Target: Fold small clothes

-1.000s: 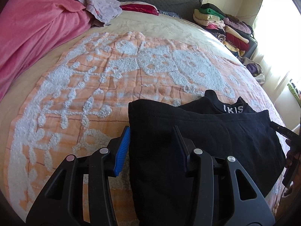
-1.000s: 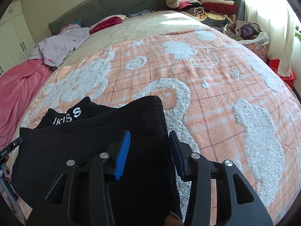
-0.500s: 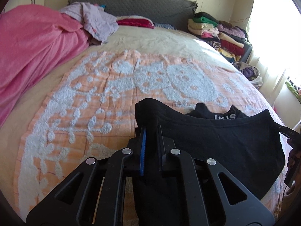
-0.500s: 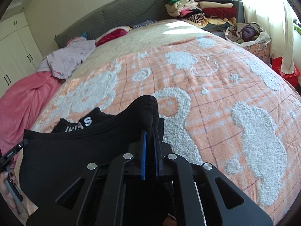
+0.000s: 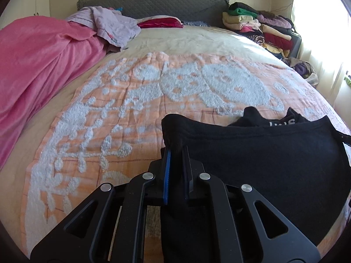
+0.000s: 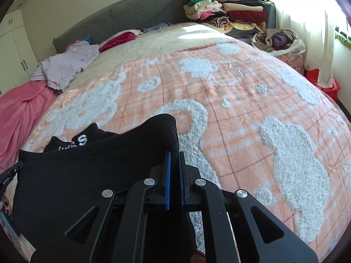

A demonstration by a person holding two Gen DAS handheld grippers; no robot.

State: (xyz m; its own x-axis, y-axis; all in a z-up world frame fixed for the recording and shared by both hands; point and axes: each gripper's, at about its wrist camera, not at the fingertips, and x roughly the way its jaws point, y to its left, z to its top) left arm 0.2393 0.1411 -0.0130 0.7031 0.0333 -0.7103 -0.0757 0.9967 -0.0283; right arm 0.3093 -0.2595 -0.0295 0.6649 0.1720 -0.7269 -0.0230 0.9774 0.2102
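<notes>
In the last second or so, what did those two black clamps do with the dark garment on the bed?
Both were open over it; now the left gripper and the right gripper have shut on the two near corners of the black garment and lifted that edge off the orange blanket. The lettered part beyond stays on the blanket. The pink cover and clothes stack are unchanged.

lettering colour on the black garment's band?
White, on the black garment; lettering reads clearest in the right wrist view.
</notes>
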